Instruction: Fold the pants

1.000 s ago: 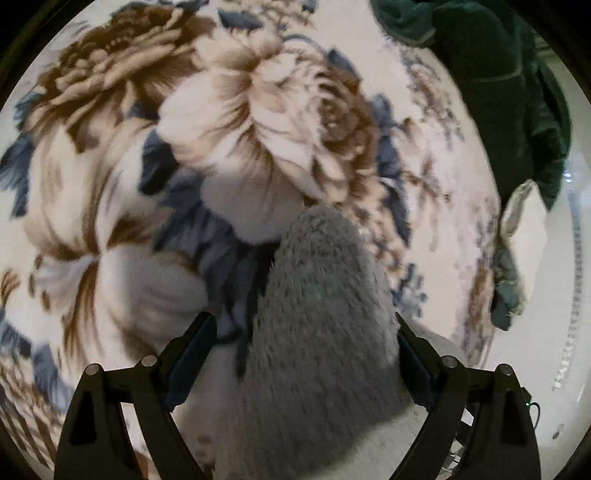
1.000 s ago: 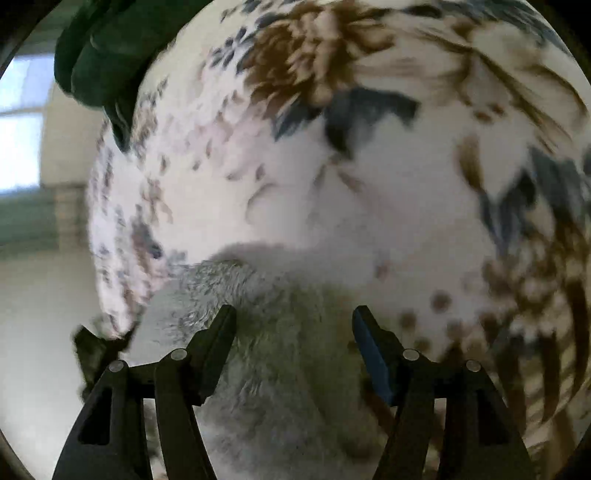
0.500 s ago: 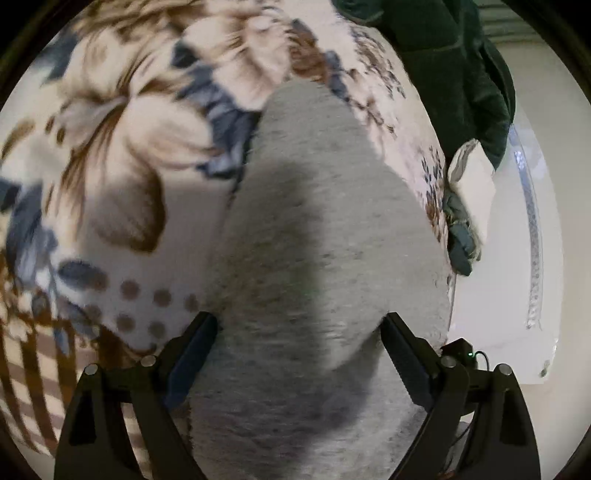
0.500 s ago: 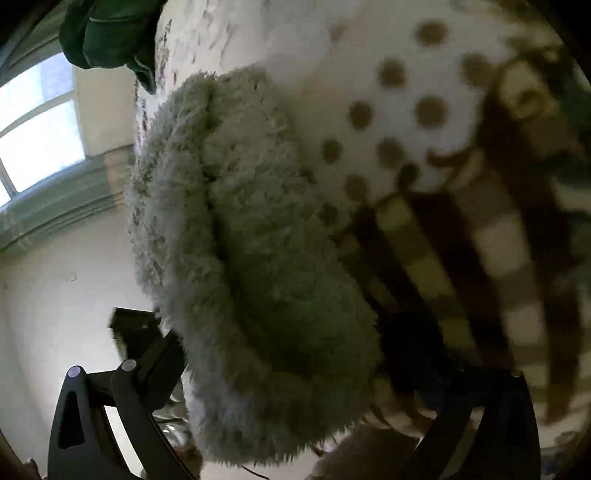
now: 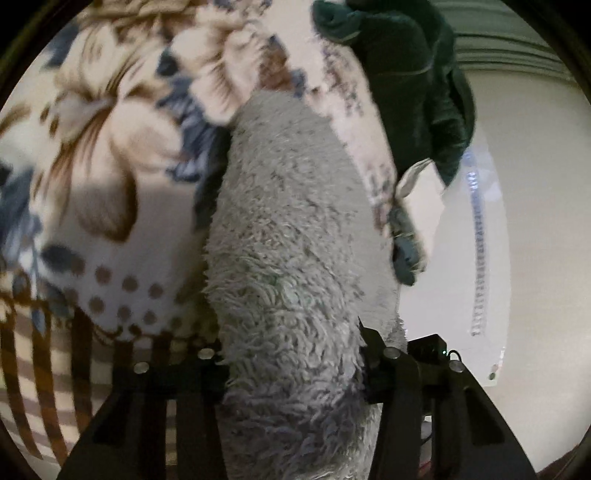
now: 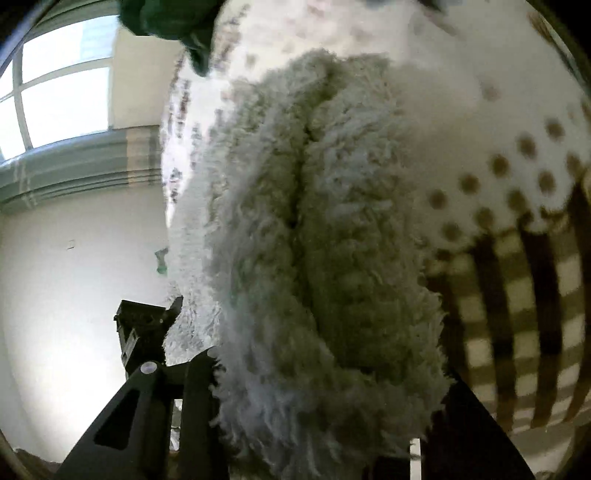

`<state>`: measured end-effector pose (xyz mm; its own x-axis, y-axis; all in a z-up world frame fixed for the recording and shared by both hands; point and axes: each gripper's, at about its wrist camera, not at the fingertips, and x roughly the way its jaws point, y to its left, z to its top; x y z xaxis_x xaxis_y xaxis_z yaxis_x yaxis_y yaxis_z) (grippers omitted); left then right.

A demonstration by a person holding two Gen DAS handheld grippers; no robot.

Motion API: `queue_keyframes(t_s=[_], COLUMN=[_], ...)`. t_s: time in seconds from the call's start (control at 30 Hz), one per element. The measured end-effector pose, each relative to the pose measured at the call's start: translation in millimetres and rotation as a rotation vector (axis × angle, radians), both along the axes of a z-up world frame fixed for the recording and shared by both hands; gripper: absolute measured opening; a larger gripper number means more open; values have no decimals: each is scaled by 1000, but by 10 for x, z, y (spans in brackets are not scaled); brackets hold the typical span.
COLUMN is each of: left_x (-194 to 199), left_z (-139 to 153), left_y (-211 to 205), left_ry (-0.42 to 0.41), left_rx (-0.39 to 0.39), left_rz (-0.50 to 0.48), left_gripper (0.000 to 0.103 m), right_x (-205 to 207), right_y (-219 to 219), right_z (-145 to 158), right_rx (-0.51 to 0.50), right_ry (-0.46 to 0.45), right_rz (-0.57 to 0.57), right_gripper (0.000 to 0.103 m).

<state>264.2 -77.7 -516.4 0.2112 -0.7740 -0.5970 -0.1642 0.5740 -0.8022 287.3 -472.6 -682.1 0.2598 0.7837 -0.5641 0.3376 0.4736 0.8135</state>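
The pants are fluffy grey fleece. In the left wrist view the pants (image 5: 295,240) run away from me between the black fingers of my left gripper (image 5: 291,354), which is shut on them. In the right wrist view the pants (image 6: 317,258) are bunched in a thick fold with a seam down the middle. My right gripper (image 6: 325,373) is shut on that fold; its fingertips are buried in the fleece. The pants hang lifted over the floral blanket (image 5: 103,155).
The floral blanket, with dots and brown stripes near its edge (image 6: 517,295), covers the bed. A dark green garment (image 5: 413,81) lies at the bed's far side, also seen in the right wrist view (image 6: 173,22). A window (image 6: 55,92) and white wall lie beyond.
Both grippers have closed on the pants and lifted them up from the blanket. The view has swung toward the blanket's striped edge and the wall.
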Motion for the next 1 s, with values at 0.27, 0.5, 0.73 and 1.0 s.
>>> queue_keyframes(t_s=[0.27,0.5,0.73,1.0], left_x=[680,1984,3432,4466], left_z=[614,862,624,-176], left_y=[328,1154,2090,2694], left_ry=[-152,-262,-316,-163], left_rx=[-64,-64,-4,349], left_rz=[23,52,94,88], left_gripper=[42,42,42,51], right_x=[749,2073,3720,4937], right_y=[329,1158,2230,2874], right_z=[801,1208,1014,125], right_rx=[-48,-70,-78,-207], right_ry=[-143,-255,-313,-205], right_rz=[-4,-12,24,88], right_gripper=[36,36,36,49])
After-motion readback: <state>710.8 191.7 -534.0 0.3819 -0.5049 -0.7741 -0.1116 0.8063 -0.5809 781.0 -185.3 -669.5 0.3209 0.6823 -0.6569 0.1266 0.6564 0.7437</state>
